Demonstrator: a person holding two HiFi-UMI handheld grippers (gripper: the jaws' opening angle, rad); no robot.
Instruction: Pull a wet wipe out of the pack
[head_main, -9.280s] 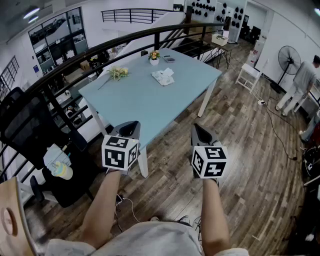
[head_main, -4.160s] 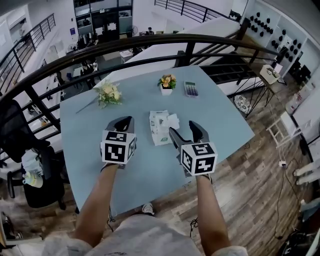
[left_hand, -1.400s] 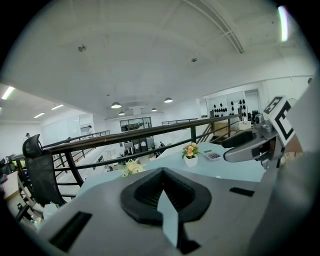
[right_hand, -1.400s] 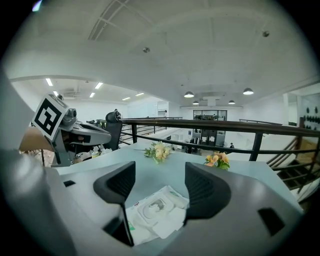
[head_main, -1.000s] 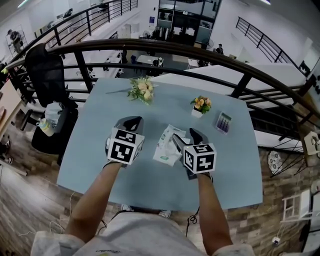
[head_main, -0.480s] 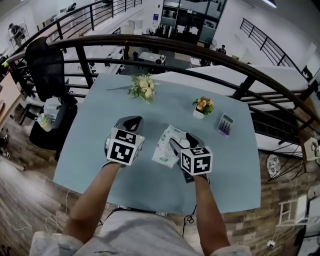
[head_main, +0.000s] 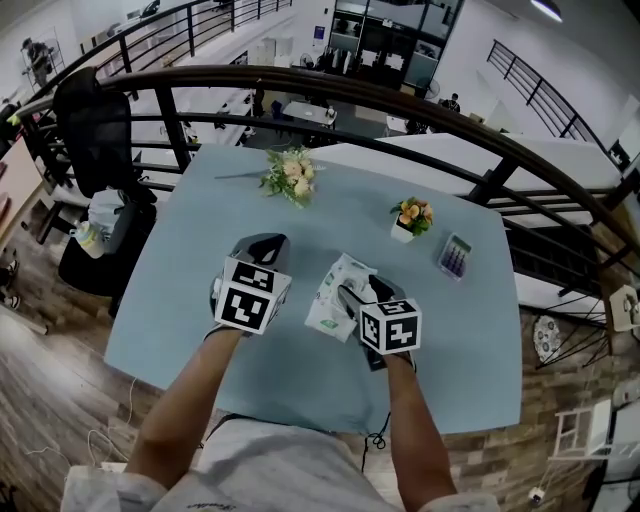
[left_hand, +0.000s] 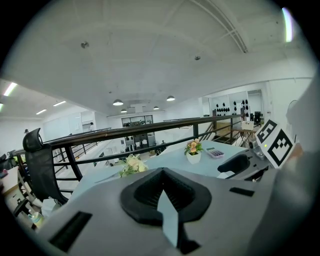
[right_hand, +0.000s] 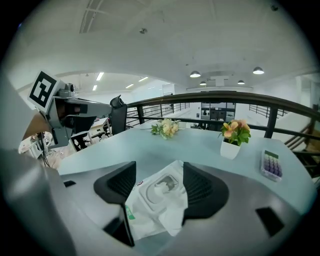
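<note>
A white wet wipe pack (head_main: 330, 292) lies flat on the light blue table (head_main: 190, 250), with a tuft of wipe (right_hand: 161, 186) sticking out of its lid opening. My right gripper (head_main: 360, 290) is open just above the pack's near right end. In the right gripper view the pack (right_hand: 155, 202) shows between the two spread black pads (right_hand: 117, 182), and I cannot tell whether they touch it. My left gripper (head_main: 262, 246) hovers to the left of the pack, shut and holding nothing. In the left gripper view its tips (left_hand: 161, 172) meet.
A loose bouquet (head_main: 290, 175) lies at the table's far left. A small potted flower (head_main: 410, 218) and a calculator (head_main: 453, 256) sit at the far right. A black railing (head_main: 400, 105) runs behind the table, and a black chair (head_main: 95, 130) stands to the left.
Over the earlier frames I came from the floor up to the table. In the last second the right gripper crept closer over the pack; the left gripper held its place.
</note>
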